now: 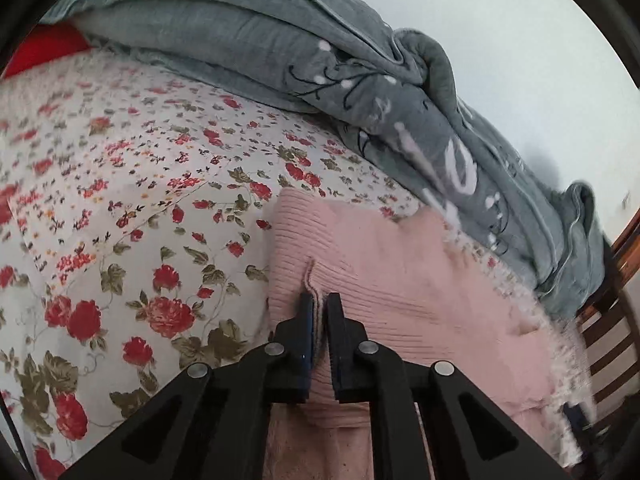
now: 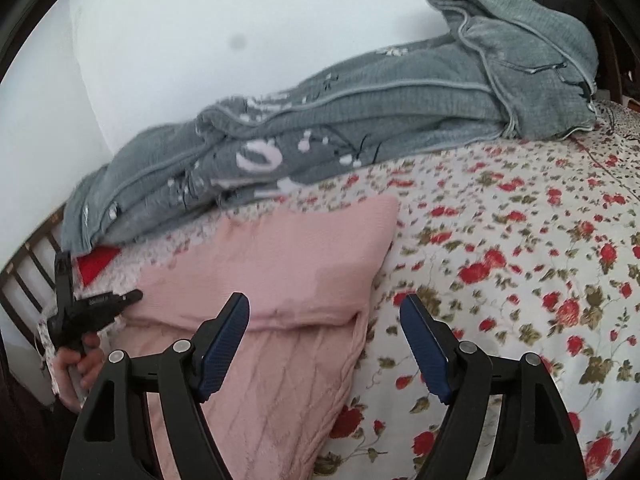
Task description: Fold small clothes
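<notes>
Pinching a raised ridge of the pink knit sweater (image 1: pixel 400 280) between nearly closed jaws, left gripper (image 1: pixel 319 312) holds only a thin fold; soft ribbed knit could slip free under a tug. Right gripper (image 2: pixel 324 344) stands spread and empty above the sweater's folded edge, just ahead of its fingers. Sweater lies on the floral bedsheet (image 2: pixel 520 260), grey quilted blanket (image 2: pixel 360 120) bunched beyond.

A white bedsheet (image 1: pixel 152 184) printed with red roses and olive leaves covers the bed. Along its far edge, against a pale wall (image 2: pixel 200 40), lies a bunched grey quilt (image 2: pixel 360 120) with white and black embroidery. Dark wooden rails (image 1: pixel 612 328) show at the bed's end, and something red (image 1: pixel 44 52) peeks from under the quilt.
</notes>
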### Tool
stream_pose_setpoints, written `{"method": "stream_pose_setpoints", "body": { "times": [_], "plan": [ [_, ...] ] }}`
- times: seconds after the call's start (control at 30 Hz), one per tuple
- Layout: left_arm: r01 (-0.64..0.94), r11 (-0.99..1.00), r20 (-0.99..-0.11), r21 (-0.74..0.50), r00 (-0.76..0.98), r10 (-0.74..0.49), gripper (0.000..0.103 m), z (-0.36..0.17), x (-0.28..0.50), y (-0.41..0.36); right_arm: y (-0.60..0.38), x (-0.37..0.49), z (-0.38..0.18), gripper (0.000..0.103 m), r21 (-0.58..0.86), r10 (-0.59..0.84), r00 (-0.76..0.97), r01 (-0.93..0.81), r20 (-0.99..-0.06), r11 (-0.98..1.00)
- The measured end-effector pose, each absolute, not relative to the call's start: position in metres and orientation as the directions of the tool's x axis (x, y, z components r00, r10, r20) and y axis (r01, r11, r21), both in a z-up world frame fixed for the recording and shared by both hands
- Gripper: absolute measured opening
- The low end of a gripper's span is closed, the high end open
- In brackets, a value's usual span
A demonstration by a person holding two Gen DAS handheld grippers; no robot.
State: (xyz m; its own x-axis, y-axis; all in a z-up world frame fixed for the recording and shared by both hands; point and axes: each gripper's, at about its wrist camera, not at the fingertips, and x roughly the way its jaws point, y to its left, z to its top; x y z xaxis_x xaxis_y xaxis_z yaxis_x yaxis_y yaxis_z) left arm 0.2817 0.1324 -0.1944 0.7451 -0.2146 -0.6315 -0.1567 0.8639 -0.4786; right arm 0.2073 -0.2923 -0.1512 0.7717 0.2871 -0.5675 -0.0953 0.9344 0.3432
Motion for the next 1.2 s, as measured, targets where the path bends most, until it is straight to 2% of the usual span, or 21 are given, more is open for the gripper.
{"method": "stream_pose_setpoints", "body": {
  "times": [0.07,0.1,0.2,0.27,0.3,0.33,0.37,0.5,0.53,0.6,0.63,0.73,0.83,1.0,1.1,1.2],
  "plan": [
    [-0.174,0.862,-0.621,-0.477,0.76,-0.191,0.022,-0.191,0.276,0.135,-0.287,0.211,-0.157,0.077,0.295,0.243,0.754,-0.068,-0.61,0.953],
    [-0.194,0.867,-0.621,-0.46,0.768,-0.158,0.033,-0.189,0.272,0.135,-0.285,0.214,-0.162,0.077,0.276,0.224,0.744,-0.055,-0.63,0.96],
    [-0.164,0.865,-0.594,-0.473,0.785,-0.176,0.036,-0.183,0.261,0.135,-0.281,0.222,-0.174,0.077,0.239,0.181,0.706,-0.017,-0.685,0.971],
    [-0.144,0.882,-0.611,-0.448,0.769,-0.185,0.054,-0.184,0.258,0.13,-0.277,0.223,-0.175,0.077,0.206,0.156,0.699,-0.014,-0.698,0.979],
    [-0.163,0.903,-0.653,-0.398,0.742,-0.153,0.066,-0.188,0.261,0.125,-0.274,0.221,-0.174,0.077,0.186,0.145,0.702,-0.019,-0.697,0.982],
    [-0.179,0.923,-0.699,-0.339,0.705,-0.12,0.062,-0.195,0.265,0.119,-0.271,0.219,-0.173,0.077,0.172,0.145,0.703,-0.033,-0.696,0.985],
    [-0.18,0.932,-0.713,-0.316,0.693,-0.108,0.062,-0.197,0.268,0.115,-0.268,0.217,-0.173,0.077,0.168,0.152,0.7,-0.047,-0.698,0.985],
    [-0.16,0.926,-0.675,-0.343,0.727,-0.125,0.062,-0.187,0.252,0.119,-0.264,0.201,-0.169,0.076,0.153,0.141,0.71,-0.048,-0.689,0.987],
    [-0.163,0.921,-0.677,-0.355,0.724,-0.132,0.062,-0.188,0.247,0.121,-0.264,0.195,-0.168,0.074,0.151,0.134,0.711,-0.039,-0.69,0.988],
    [-0.155,0.914,-0.684,-0.375,0.711,-0.161,0.062,-0.192,0.237,0.122,-0.266,0.181,-0.169,0.062,0.173,0.157,0.689,-0.046,-0.708,0.984],
    [-0.145,0.915,-0.686,-0.377,0.707,-0.171,0.062,-0.192,0.232,0.121,-0.265,0.175,-0.168,0.061,0.171,0.153,0.686,-0.042,-0.711,0.984],
    [-0.113,0.933,-0.687,-0.34,0.708,-0.164,0.062,-0.188,0.216,0.114,-0.266,0.145,-0.163,0.061,0.143,0.115,0.697,-0.018,-0.708,0.99],
    [-0.09,0.943,-0.687,-0.321,0.707,-0.167,0.062,-0.189,0.193,0.11,-0.266,0.113,-0.16,0.061,0.151,0.135,0.676,-0.036,-0.724,0.988],
    [-0.015,0.915,-0.644,-0.404,0.715,-0.273,0.062,-0.187,0.131,0.116,-0.265,0.055,-0.163,0.061,0.22,0.227,0.623,-0.09,-0.748,0.971],
    [0.008,0.905,-0.681,-0.425,0.656,-0.325,0.062,-0.188,0.102,0.111,-0.259,0.028,-0.166,0.061,0.252,0.273,0.611,-0.122,-0.743,0.96],
    [0.035,0.93,-0.719,-0.365,0.624,-0.306,0.062,-0.189,0.067,0.1,-0.248,0.008,-0.173,0.061,0.237,0.274,0.607,-0.143,-0.746,0.961]
  ]
}}
